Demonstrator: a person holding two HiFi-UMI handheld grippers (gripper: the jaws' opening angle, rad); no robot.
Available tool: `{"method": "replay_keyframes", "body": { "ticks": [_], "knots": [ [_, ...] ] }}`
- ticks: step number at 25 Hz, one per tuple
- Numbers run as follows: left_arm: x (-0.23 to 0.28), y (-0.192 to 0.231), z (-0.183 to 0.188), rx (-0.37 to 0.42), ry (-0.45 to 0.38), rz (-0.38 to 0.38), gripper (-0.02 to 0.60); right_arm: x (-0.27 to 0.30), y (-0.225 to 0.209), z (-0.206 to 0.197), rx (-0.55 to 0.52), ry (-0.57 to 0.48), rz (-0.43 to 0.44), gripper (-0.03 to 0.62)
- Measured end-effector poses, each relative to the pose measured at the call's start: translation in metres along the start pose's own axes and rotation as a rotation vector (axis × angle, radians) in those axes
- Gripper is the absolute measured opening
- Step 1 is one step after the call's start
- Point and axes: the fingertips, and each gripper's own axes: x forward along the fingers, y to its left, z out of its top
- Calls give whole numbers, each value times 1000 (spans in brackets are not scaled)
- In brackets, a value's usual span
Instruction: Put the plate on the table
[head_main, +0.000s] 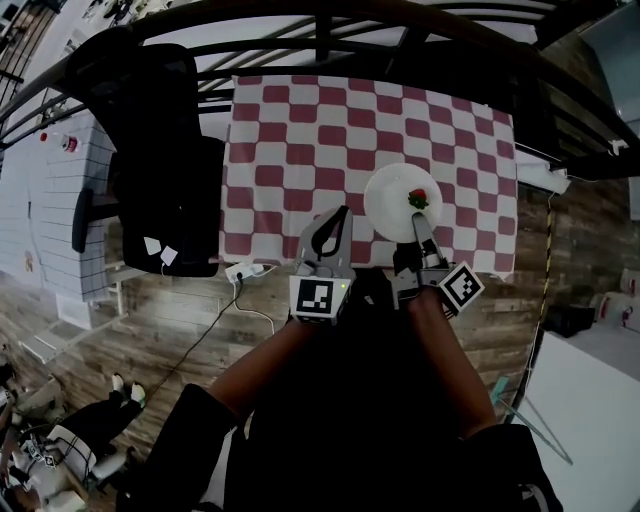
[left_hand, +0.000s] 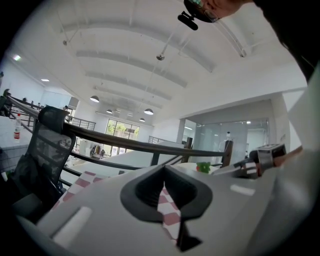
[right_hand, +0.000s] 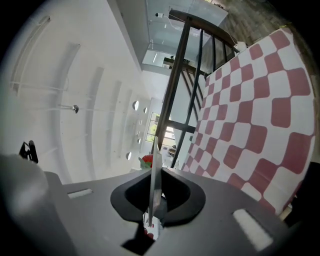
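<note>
Black office chair (head_main: 165, 160) is seen at 9 o'clock of the table (head_main: 300, 130), which is covered in red-and-white check and left bare for the delivery. Left gripper (head_main: 344, 212), jaws drawn together on nothing, is kept at 7 o'clock of the white plate (head_main: 388, 200), apparently in reserve. The plate is held level over the table's 5 o'clock corner, presumably so that the strawberry (head_main: 418, 198) is not rolled off; contact with the table cannot be told. Right gripper (head_main: 420, 222) is clamped on the rim at 6 o'clock.
</note>
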Motion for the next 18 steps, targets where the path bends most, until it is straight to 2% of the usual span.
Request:
{"method": "replay_keyframes", "body": {
  "ticks": [7, 14, 18],
  "knots": [
    [37, 2, 4, 33, -6, 18, 9, 28, -3, 24, -11, 27, 21, 20],
    [75, -9, -5, 32, 37, 13, 9, 53, -23, 49, -28, 61, 7, 20],
    [91, -15, -5, 24, 46, 17, 9, 64, -35, 58, -2, 89, -6, 20]
  ]
}}
